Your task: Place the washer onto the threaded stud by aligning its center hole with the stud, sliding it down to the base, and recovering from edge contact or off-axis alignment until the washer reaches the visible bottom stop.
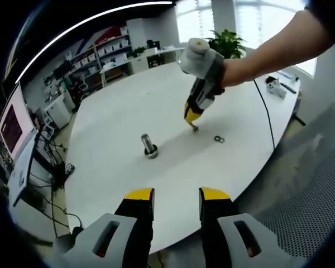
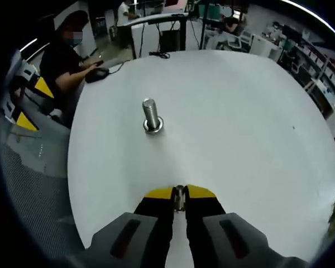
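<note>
Right gripper (image 2: 180, 196) has its yellow-tipped jaws drawn nearly together on a small metal washer (image 2: 180, 198), which sits pinched edge-on between the tips in the right gripper view. In the left gripper view the same gripper (image 1: 193, 124) reaches in from the right, held by a person's hand (image 1: 204, 61), tilted tips-down, with the washer (image 1: 195, 128) at its tips just above or on the white table (image 1: 117, 106); whether it touches the surface cannot be told. Beside it on the table lie a couple of spare washers (image 1: 219, 138), close to the gripper's tips. The threaded stud (image 1: 149, 144) stands upright on its round base near the middle of the table, apart from the held washer; in the right gripper view the stud (image 2: 151, 115) stands ahead of the jaws, across a stretch of bare table (image 2: 251, 123). Left gripper (image 1: 176, 195) hangs over the near table edge with its jaws spread wide apart and nothing between them. A seated person (image 2: 64, 56) works at the far side of the table.
</note>
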The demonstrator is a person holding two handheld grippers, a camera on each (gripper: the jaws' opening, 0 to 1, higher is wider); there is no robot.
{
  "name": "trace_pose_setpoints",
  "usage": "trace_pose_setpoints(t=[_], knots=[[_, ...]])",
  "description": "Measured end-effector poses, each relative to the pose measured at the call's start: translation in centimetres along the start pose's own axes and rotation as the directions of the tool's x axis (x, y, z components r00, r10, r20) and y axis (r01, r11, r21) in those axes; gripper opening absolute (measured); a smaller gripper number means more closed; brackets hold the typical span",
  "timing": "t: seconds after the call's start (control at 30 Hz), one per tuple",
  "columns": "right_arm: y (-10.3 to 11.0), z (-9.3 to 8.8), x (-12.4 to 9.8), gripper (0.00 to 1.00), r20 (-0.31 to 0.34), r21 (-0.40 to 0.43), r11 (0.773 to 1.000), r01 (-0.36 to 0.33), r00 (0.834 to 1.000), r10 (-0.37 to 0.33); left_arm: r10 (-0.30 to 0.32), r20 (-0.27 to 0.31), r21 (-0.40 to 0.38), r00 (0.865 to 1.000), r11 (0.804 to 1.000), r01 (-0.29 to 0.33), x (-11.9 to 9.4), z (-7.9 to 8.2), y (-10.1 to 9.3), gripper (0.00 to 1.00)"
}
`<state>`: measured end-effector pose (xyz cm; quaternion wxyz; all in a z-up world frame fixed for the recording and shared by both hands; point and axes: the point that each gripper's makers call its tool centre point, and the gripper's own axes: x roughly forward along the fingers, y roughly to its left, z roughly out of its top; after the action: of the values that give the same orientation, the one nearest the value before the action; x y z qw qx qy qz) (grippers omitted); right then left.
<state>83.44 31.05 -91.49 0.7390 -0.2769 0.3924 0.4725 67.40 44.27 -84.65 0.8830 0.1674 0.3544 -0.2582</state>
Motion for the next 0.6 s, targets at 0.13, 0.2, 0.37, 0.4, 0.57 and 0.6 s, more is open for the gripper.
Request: trace_pose_setpoints(t=[0.13, 0.2, 0.37, 0.4, 0.57, 0.6], knots=[[-0.5, -0.9, -0.4, 0.08, 0.000, 0.004, 1.000, 0.010, 1.000, -0.010, 0.000, -0.004, 0.002, 1.000, 1.000, 0.000, 0.0, -0.1, 0.0, 0.30], [-0.8, -1.2, -0.7, 0.08, 0.004, 0.014, 1.000, 0.013, 1.000, -0.013, 0.000, -0.004, 0.002, 1.000, 1.000, 0.000, 0.0, -0.1, 0.0, 0.30], [-1.0, -2.0, -1.0, 0.08, -0.013, 0.006, 1.000, 0.014, 1.000, -0.014, -0.002, -0.010, 0.007, 1.000, 1.000, 0.002, 0.0, -0.2, -0.1, 0.30], [-1.1, -2.1, -0.9, 0.08, -0.016, 0.003, 1.000, 0.015, 1.000, -0.015, -0.002, -0.010, 0.007, 1.000, 1.000, 0.002, 0.0, -0.2, -0.1, 0.30], [-1.3, -2.5, -1.1, 0.09, -0.018, 0.018, 1.000, 0.008, 1.000, -0.007, 0.001, -0.010, 0.009, 1.000, 1.000, 0.000, 0.0, -0.2, 0.0, 0.30], [-1.3, -2.5, -1.0, 0.09, -0.016, 0.026, 1.000, 0.004, 1.000, -0.003, 0.001, -0.008, 0.009, 1.000, 1.000, 0.000, 0.0, -0.1, 0.0, 0.30]])
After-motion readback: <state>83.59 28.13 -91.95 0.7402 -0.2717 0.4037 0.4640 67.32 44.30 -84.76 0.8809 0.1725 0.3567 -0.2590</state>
